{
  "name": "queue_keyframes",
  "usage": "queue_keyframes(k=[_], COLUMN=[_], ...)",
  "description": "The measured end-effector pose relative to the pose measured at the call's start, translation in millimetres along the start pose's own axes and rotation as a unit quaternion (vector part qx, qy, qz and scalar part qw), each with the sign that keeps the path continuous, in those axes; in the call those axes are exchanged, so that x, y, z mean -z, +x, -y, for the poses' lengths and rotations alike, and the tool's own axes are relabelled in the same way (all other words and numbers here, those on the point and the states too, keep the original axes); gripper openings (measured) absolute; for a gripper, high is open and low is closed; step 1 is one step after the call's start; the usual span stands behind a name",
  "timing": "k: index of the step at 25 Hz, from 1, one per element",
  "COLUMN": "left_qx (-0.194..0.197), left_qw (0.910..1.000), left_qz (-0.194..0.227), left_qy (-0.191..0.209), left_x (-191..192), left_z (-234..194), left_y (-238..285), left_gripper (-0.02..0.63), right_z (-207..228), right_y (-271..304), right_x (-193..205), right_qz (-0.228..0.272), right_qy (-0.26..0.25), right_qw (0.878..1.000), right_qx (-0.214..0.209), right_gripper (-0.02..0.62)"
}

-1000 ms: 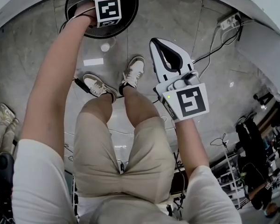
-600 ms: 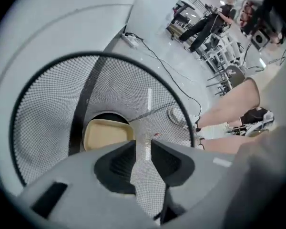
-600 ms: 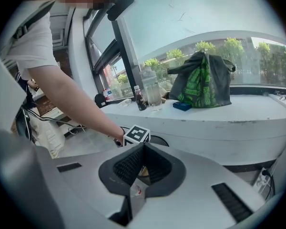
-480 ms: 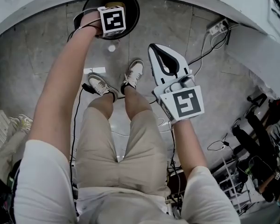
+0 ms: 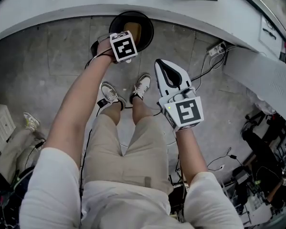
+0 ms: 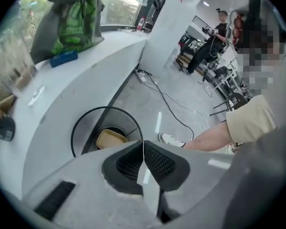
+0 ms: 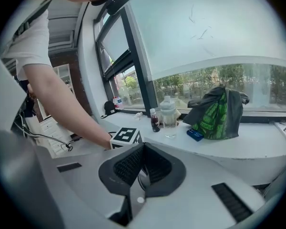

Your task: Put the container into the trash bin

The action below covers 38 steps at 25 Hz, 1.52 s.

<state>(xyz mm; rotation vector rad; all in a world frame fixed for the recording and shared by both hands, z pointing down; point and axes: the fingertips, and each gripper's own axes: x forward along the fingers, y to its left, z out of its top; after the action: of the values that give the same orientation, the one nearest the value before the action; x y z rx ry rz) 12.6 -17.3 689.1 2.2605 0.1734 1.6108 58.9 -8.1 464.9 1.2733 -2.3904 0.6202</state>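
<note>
Left tool (image 6: 143, 147) is hanging with jaws pressed together on nothing, the container (image 6: 111, 138) is lying inside the trash bin (image 6: 127, 123) just ahead and below it, right tool (image 7: 142, 151) is idling pressed together too, and a careless swing of the left tool could be clipping the rim and tipping the bin.

Bright window daylight, fisheye edges, soft shadows

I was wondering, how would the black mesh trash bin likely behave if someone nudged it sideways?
The trash bin looks like thin open wire mesh, so it is probably light and would slide easily on the smooth floor. Only the tan container shows inside, so little weight seems to anchor it. Being round, it may roll if tipped.
</note>
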Motion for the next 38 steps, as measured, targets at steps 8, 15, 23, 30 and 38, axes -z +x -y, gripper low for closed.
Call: queue_keyframes(k=[8, 15, 23, 30, 38], left_qx=[-0.058, -0.103, -0.141, -0.193, -0.259], left_qw=[0.9942, 0.9804, 0.9501, 0.9082, 0.8534], left_qz=[0.083, 0.139, 0.21, 0.284, 0.376], left_qy=[-0.036, -0.094, -0.182, -0.239, -0.252], left_x=[12, 34, 48, 37, 26], left_z=[45, 67, 69, 72, 81], left_y=[-64, -139, -209, -288, -395], left_gripper=[0.017, 0.017, 0.017, 0.017, 0.017], right_z=[-44, -61, -85, -91, -102], right_y=[-17, -26, -20, -29, -51], right_x=[-64, -97, -123, -174, -221], right_qz=[-0.004, -0.009, -0.006, 0.011, 0.048], right_qy=[-0.038, -0.034, 0.013, -0.007, -0.002], right_qw=[0.999, 0.999, 0.998, 0.998, 0.997], right_qx=[-0.029, -0.033, -0.054, -0.061, -0.065], right_gripper=[0.002, 0.002, 0.002, 0.002, 0.002])
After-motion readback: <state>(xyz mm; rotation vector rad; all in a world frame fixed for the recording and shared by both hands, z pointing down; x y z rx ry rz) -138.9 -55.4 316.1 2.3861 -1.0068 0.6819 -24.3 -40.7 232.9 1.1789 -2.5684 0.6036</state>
